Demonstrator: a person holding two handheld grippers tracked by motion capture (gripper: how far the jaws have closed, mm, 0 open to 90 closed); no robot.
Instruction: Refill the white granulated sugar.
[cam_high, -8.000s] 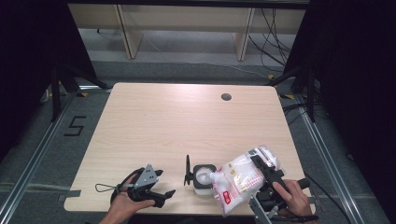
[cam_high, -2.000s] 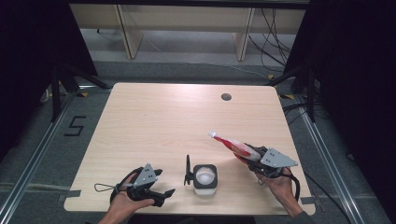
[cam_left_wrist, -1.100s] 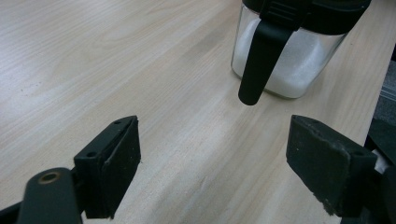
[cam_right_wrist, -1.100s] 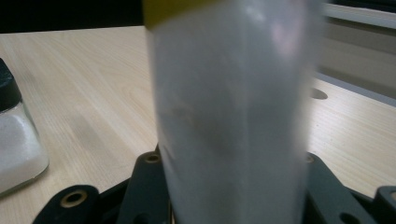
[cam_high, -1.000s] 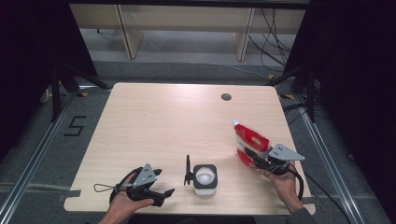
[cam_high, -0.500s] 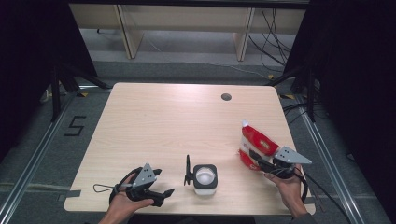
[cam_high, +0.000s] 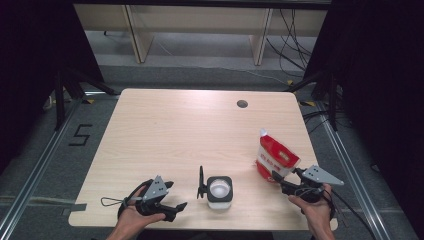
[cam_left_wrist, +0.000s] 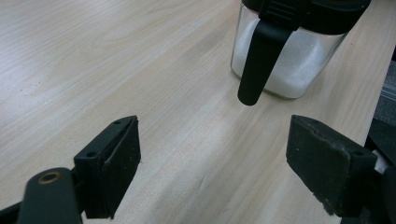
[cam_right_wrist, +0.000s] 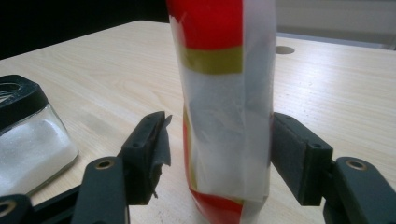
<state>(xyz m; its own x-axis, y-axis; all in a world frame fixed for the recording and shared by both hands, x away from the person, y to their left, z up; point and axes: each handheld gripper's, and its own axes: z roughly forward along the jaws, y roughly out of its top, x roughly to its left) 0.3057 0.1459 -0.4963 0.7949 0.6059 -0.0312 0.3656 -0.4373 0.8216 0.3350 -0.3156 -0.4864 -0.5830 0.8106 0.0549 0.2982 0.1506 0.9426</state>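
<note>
We see the red and white pouch (cam_high: 274, 159) standing upright on the pale wooden table (cam_high: 175, 130), just ahead of the right gripper (cam_high: 278, 177) and between its two black jaws. In the right gripper view the pouch (cam_right_wrist: 224, 107) rises straight up from the tabletop; the pad on one side sits against its white edge, while a clear gap shows between the bag and the other pad, which has a scrap of torn tape hanging from it. These jaws have just been opening, the pouch between them and no longer squeezed. Off to that gripper's left stands the glass jar (cam_high: 219, 190) of white granules, its black lid flipped up on a hinge. Beyond the jar, the left gripper (cam_high: 177, 197) rests low on the table in the person's hand, its jaws spread wide on nothing, the jar (cam_left_wrist: 289, 51) just ahead of them
</note>
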